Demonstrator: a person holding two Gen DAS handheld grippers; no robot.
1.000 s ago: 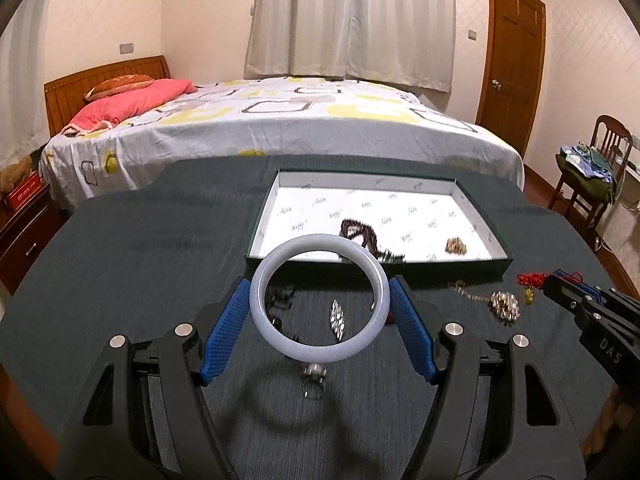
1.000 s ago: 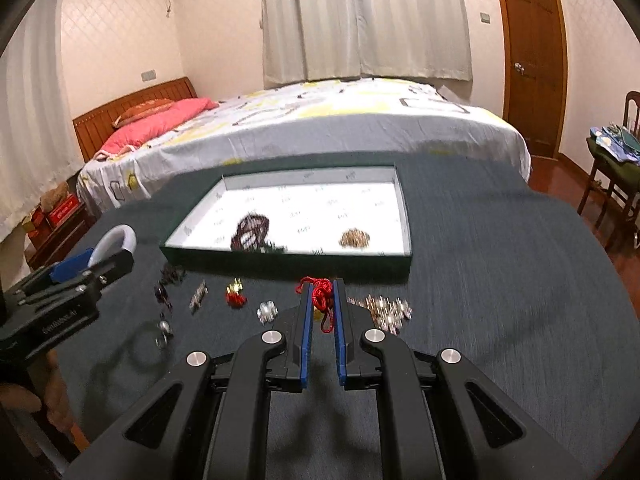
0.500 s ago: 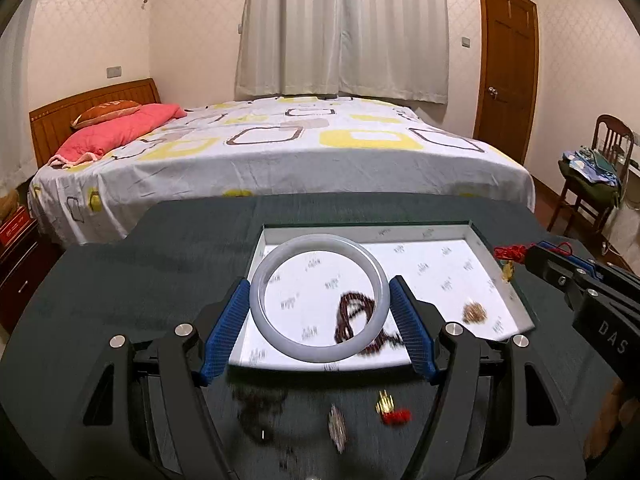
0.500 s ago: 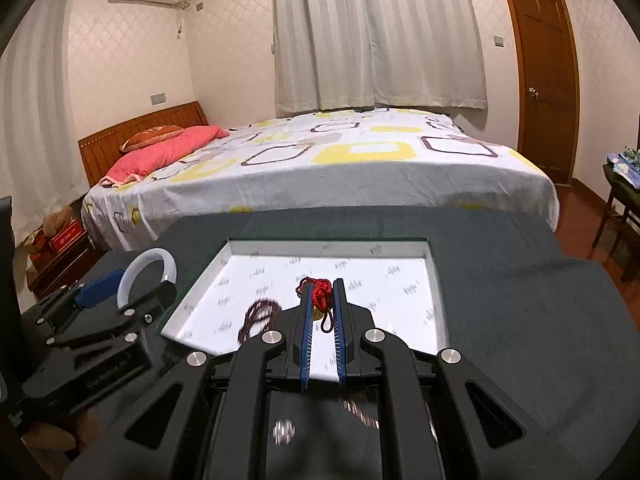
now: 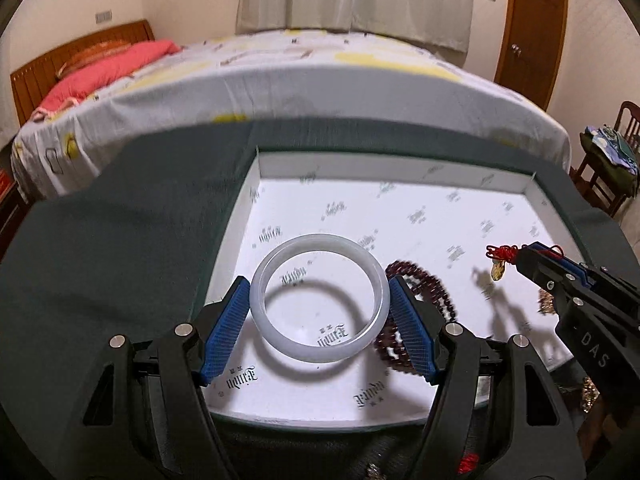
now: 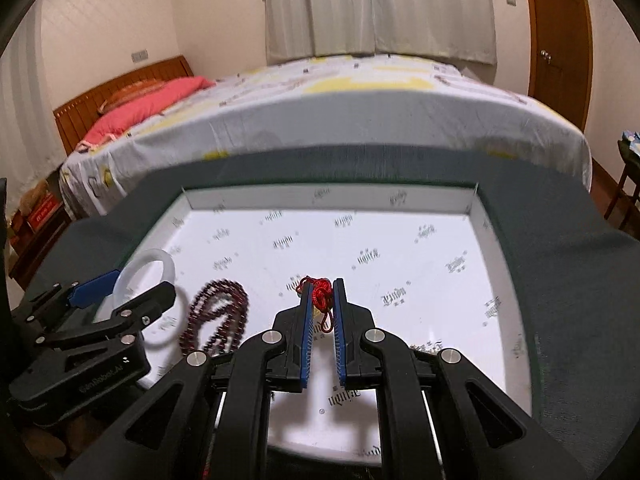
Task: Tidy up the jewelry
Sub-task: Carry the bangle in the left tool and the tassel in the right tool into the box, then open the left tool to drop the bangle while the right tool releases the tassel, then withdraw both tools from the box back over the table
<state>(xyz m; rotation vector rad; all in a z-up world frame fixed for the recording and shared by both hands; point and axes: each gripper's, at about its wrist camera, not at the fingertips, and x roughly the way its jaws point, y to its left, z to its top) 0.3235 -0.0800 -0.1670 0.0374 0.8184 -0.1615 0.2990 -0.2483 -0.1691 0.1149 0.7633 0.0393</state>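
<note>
My left gripper [image 5: 319, 292] is shut on a pale jade bangle [image 5: 260, 300] and holds it over the left part of the white-lined tray [image 5: 400, 174]. My right gripper [image 6: 320, 292] is shut on a red cord charm [image 6: 318, 294] with a gold pendant [image 5: 497, 270] and holds it above the tray's middle [image 6: 328, 194]. A dark red bead bracelet [image 5: 434, 286] lies in the tray beside the bangle; it also shows in the right wrist view [image 6: 218, 314]. The bangle shows at the left of that view [image 6: 166, 264].
The tray sits on a dark green tablecloth [image 5: 120, 240]. More small jewelry lies on the cloth in front of the tray, partly hidden [image 5: 468, 462]. A gold piece [image 5: 546, 306] lies in the tray behind my right gripper. A bed [image 6: 340, 96] stands beyond the table.
Both grippers have moved forward and down from above the loose jewelry to over the tray, each still holding its piece. The tray now fills both views.
</note>
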